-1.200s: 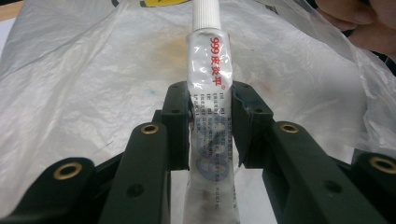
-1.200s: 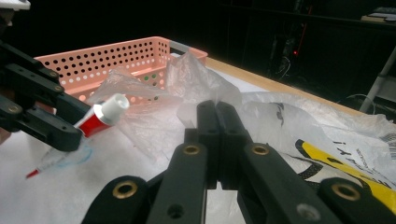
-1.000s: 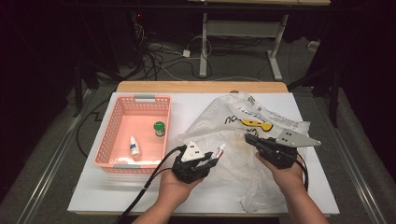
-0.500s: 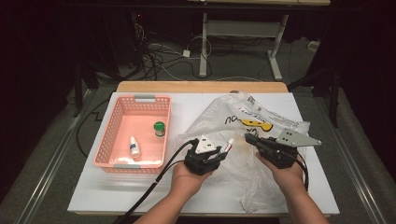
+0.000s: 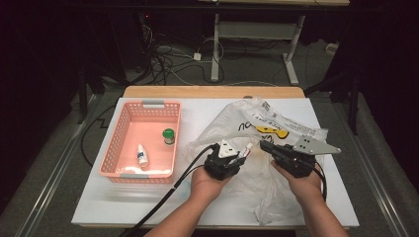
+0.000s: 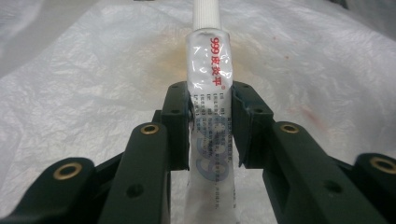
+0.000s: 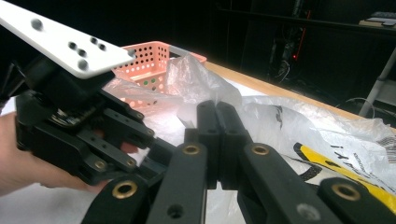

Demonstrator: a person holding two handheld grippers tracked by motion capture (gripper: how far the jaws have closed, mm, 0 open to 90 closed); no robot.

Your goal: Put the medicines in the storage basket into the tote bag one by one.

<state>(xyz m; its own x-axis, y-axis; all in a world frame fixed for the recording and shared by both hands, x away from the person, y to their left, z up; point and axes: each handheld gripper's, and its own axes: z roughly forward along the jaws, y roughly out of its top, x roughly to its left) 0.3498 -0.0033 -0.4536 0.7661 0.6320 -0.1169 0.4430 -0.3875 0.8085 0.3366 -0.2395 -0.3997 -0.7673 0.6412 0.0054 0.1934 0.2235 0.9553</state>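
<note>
The left gripper is clamped on a small white ointment tube with red lettering, its two black pads pressing the tube's flat body from either side while the ribbed white cap points away from the camera in the left gripper view. In the high view the tube sits over the crumpled plastic bag, lifted clear of it as far as can be judged, and well apart from the pink basket to the left. The right gripper has its jaws pressed together, and from its own view they seem to pinch a fold of the bag's film, holding the bag down on the white surface. This looks like the carrying step: an item drawn from the bag, on its way to the basket, where a small dropper bottle and a green-capped jar already lie. The next move likely calls for swinging the tube leftwards over the basket's near wall, lowering it into a free spot beside the bottle, and only then loosening the pads.
</note>
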